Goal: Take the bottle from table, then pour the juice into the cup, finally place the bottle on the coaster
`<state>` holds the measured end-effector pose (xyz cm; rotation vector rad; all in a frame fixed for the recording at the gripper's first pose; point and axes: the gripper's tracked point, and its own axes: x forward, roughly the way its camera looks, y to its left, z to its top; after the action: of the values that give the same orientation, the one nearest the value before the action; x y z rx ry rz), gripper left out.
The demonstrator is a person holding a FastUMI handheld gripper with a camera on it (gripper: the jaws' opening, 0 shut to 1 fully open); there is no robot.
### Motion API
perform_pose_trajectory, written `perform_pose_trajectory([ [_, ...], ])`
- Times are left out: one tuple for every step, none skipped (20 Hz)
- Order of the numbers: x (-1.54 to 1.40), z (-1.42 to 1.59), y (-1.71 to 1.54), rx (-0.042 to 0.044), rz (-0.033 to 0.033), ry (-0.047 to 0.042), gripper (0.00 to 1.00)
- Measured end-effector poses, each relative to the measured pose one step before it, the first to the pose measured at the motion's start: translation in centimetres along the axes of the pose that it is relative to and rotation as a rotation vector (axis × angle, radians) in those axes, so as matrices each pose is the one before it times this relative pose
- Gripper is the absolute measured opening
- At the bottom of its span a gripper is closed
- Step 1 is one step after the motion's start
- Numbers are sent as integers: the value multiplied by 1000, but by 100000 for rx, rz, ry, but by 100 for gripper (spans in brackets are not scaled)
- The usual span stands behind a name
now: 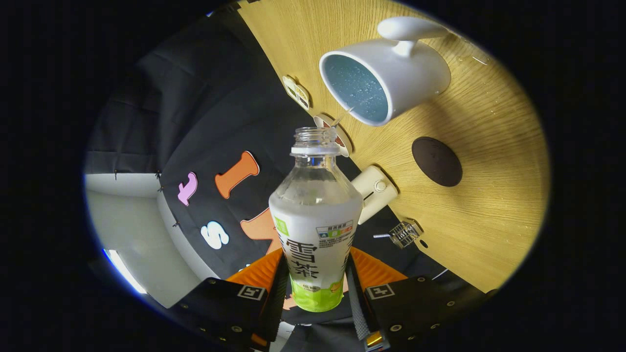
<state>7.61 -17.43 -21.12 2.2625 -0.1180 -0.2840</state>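
Pouring is the step in hand: in the gripper view the jaws (317, 288) are closed on the bottle (315, 230), one finger pressing each side of its label, and the whole scene is tilted. Its open neck points toward the cup (386, 78) on the bench (489, 195); a thin stream seems to reach the rim. Next, I judge, comes righting it and setting it on the coaster (436, 161) beside the cup

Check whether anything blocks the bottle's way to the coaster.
Nothing visible does. The tongs are shut on the bottle, tipped toward the cup. The coaster lies bare on the table beside the cup, with open tabletop around it.
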Motion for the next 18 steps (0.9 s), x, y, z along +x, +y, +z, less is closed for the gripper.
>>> perform_pose_trajectory([
  [101, -94, 67, 245, 151, -105, 60],
  [-25, 98, 73, 89, 57, 110, 60],
  [77, 68, 56, 73, -24, -268, 60],
  [85, 111, 157, 143, 143, -51, 60],
  [6, 185, 16, 279, 177, -264, 60],
  [37, 77, 171, 162, 133, -200, 60],
  [98, 66, 44, -24, -79, -135, 60],
  [-60, 83, 47, 3, 2, -67, 60],
  [-14, 1, -78, 74, -169, 59, 60],
  [69, -35, 75, 82, -216, -30, 60],
  [60, -55, -146, 146, -110, 111, 60],
  [-68, 36, 68, 295, -7, 148, 60],
  [108, 106, 121, 224, 137, 34, 60],
  [-9, 37, -17, 296, 20, 77, 60],
  [46, 83, -90, 252, -38, -48, 60],
  [-65, -17, 84, 313, 10, 97, 60],
  [55, 20, 18, 401, 34, -147, 60],
  [-45, 69, 97, 285, 185, -36, 60],
])
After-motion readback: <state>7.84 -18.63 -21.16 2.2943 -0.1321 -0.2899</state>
